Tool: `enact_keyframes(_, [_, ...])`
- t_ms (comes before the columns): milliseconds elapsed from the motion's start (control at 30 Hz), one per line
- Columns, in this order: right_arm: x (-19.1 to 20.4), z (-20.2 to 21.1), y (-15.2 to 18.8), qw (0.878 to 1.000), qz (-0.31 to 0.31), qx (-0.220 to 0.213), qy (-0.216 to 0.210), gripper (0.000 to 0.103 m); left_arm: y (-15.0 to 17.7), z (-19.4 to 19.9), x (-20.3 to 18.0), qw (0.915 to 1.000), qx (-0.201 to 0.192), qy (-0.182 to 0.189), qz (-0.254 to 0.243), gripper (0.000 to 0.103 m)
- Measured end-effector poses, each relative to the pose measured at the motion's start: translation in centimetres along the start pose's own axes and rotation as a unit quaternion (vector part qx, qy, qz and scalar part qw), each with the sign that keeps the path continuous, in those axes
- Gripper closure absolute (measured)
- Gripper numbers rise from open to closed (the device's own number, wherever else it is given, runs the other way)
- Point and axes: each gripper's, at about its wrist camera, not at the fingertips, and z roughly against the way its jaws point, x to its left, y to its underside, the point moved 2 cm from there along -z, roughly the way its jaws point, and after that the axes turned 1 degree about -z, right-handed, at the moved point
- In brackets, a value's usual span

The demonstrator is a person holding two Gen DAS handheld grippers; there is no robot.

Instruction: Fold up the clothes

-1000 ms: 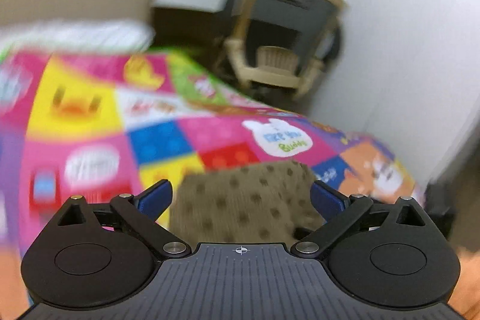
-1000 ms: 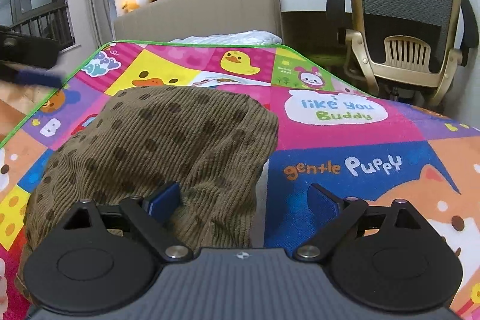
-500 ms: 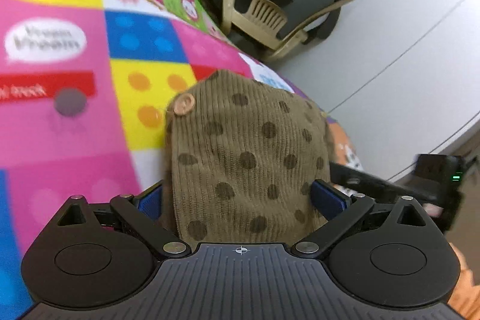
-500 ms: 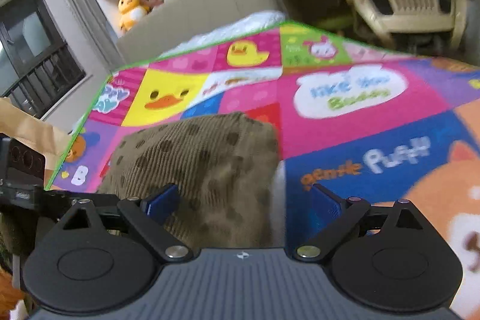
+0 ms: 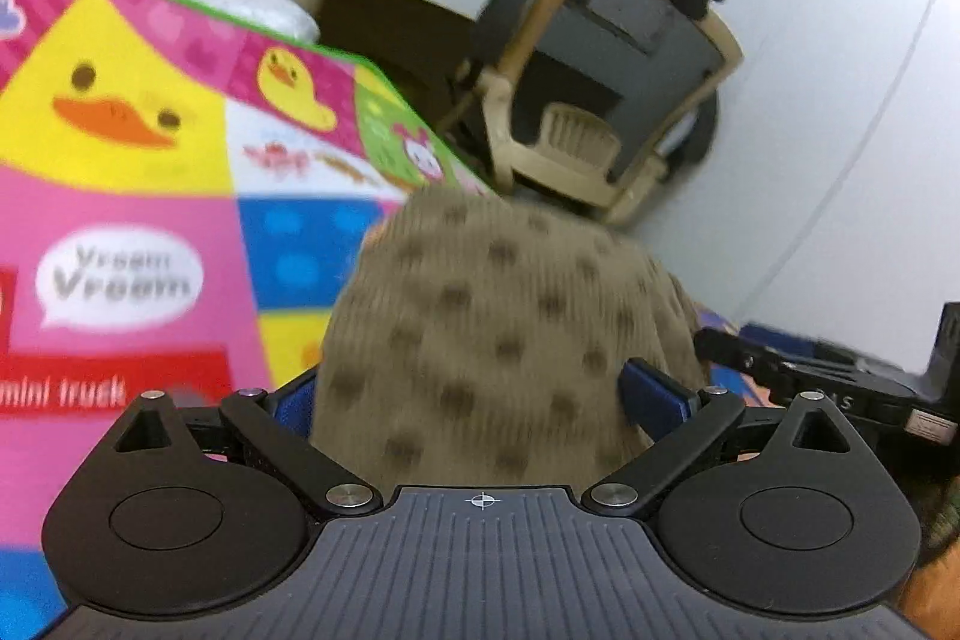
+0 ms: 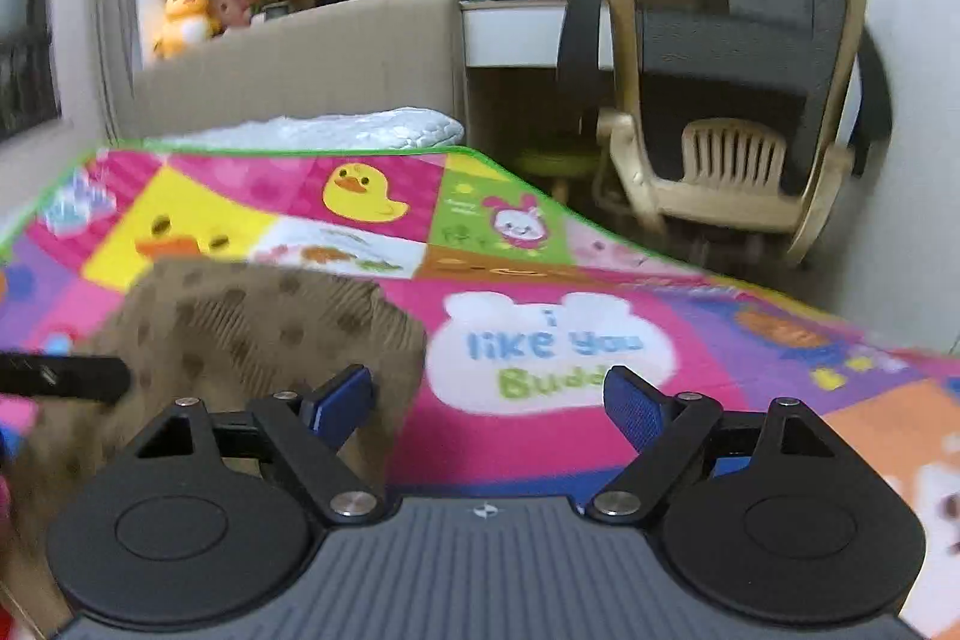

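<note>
A beige office chair [image 6: 738, 112] with a dark mesh back is seen at the upper right of the frame, beside a white desk [image 6: 516, 31]. A yellow duck plush [image 6: 183, 19] is set on a ledge at upper left. A white pillow [image 6: 336, 130] is laid at the far edge of the colourful cartoon mat [image 6: 540, 292].

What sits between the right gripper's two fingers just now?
Mostly bare play mat, in the right wrist view. The right gripper is open; the brown dotted garment only reaches its left finger.
</note>
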Motion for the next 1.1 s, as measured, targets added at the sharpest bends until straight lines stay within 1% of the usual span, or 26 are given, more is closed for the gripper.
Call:
enact_keyframes(67, [1.8,1.5,0.1,0.998,0.053,-0.020,-0.002,0.017,0.0,1.1,-0.1,0.9999,-0.006,0.008,-0.006,0.002])
enact_keyframes(100, [2.7,2.1,-0.2,0.997,0.067,-0.031,-0.010,0.017,-0.4,1.8,-0.4,0.9996,-0.019,0.016,-0.014,0.002])
enact_keyframes(133, [3.6,2.7,-0.5,0.996,0.082,-0.042,-0.019,0.017,-1.2,2.5,-1.0,0.9983,-0.044,0.027,-0.027,0.002])
enact_keyframes(167, [4.4,2.7,-0.6,0.995,0.087,-0.041,-0.032,0.015,-1.9,3.2,-1.6,0.9962,-0.068,0.037,-0.039,0.002])
enact_keyframes(200, [4.9,2.4,-0.8,0.995,0.084,-0.034,-0.049,0.012,-2.6,3.9,-2.2,0.9933,-0.092,0.051,-0.048,0.002])
enact_keyframes(233, [5.5,2.2,-0.9,0.994,0.082,-0.027,-0.066,0.009,-3.4,4.3,-2.8,0.9896,-0.115,0.070,-0.050,0.002])
enact_keyframes(267, [6.1,1.9,-1.0,0.993,0.080,-0.020,-0.082,0.007,-3.9,4.1,-3.3,0.9877,-0.120,0.087,-0.048,0.001])
enact_keyframes(300, [6.7,1.6,-1.2,0.992,0.077,-0.013,-0.099,0.007,-4.1,2.9,-3.6,0.9891,-0.098,0.102,-0.040,0.000])
enact_keyframes(367, [8.2,1.1,-0.2,0.989,0.097,0.010,-0.111,0.007,-4.6,0.6,-4.4,0.9895,-0.054,0.132,-0.024,0.000])
enact_keyframes(400, [8.7,1.2,0.4,0.987,0.107,0.020,-0.117,0.007,-4.6,-0.8,-4.5,0.9902,-0.027,0.136,-0.016,0.000])
enact_keyframes(433, [9.2,1.2,1.0,0.985,0.117,0.029,-0.124,0.007,-4.2,-2.3,-4.3,0.9926,0.003,0.121,-0.011,0.000])
enact_keyframes(467, [9.4,1.6,1.4,0.983,0.124,0.035,-0.130,0.007,-3.9,-3.4,-3.9,0.9943,0.015,0.105,-0.011,0.000])
enact_keyframes(500, [9.2,2.0,1.4,0.981,0.128,0.038,-0.138,0.006,-3.8,-3.8,-3.9,0.9949,0.017,0.099,-0.015,0.000])
enact_keyframes(533, [8.9,2.5,1.2,0.980,0.130,0.041,-0.147,0.004,-3.9,-3.8,-4.0,0.9950,0.018,0.096,-0.019,0.000])
enact_keyframes(567, [8.5,2.8,0.9,0.978,0.133,0.047,-0.153,0.000,-4.0,-3.8,-4.2,0.9951,0.020,0.094,-0.022,0.000])
enact_keyframes(600, [8.0,2.9,0.5,0.977,0.136,0.055,-0.157,0.000,-4.1,-3.7,-4.3,0.9953,0.020,0.092,-0.024,0.000])
enact_keyframes(633, [7.4,2.9,0.0,0.977,0.140,0.058,-0.151,0.000,-4.3,-3.2,-4.4,0.9955,0.016,0.091,-0.022,0.000])
enact_keyframes(700, [5.9,2.8,-1.1,0.983,0.132,0.053,-0.119,0.000,-4.8,-1.4,-4.3,0.9949,-0.005,0.099,-0.017,0.000])
enact_keyframes(767, [4.2,2.8,-2.2,0.990,0.092,0.039,-0.099,0.000,-5.3,0.7,-4.1,0.9940,-0.029,0.105,-0.015,0.000])
enact_keyframes(833, [2.8,1.9,-3.4,0.996,0.039,0.023,-0.074,0.000,-5.8,1.9,-3.7,0.9951,-0.048,0.079,-0.034,0.000])
enact_keyframes(900, [1.9,0.0,-4.5,0.999,-0.020,0.014,-0.040,0.000,-6.4,1.3,-3.0,0.9973,-0.055,0.033,-0.036,0.000])
enact_keyframes(933, [1.4,-0.9,-5.1,0.998,-0.049,0.009,-0.022,0.000,-6.5,0.4,-2.5,0.9984,-0.047,0.015,-0.026,0.000])
enact_keyframes(1000, [1.0,-3.6,-5.2,0.997,-0.062,0.034,0.009,0.000,-6.4,-1.7,-1.2,0.9996,-0.015,-0.025,-0.005,0.000])
enact_keyframes(1033, [1.2,-4.9,-4.6,0.997,-0.046,0.052,0.029,0.000,-6.2,-2.8,-0.6,0.9986,0.005,-0.053,-0.002,0.000])
enact_keyframes(1067, [1.5,-6.1,-3.8,0.996,-0.020,0.071,0.053,0.000,-5.8,-3.9,0.1,0.9971,0.021,-0.072,0.005,0.000])
enact_keyframes(1100, [1.7,-7.4,-3.0,0.993,0.006,0.090,0.076,0.000,-5.6,-4.6,0.8,0.9968,0.028,-0.072,0.021,0.000])
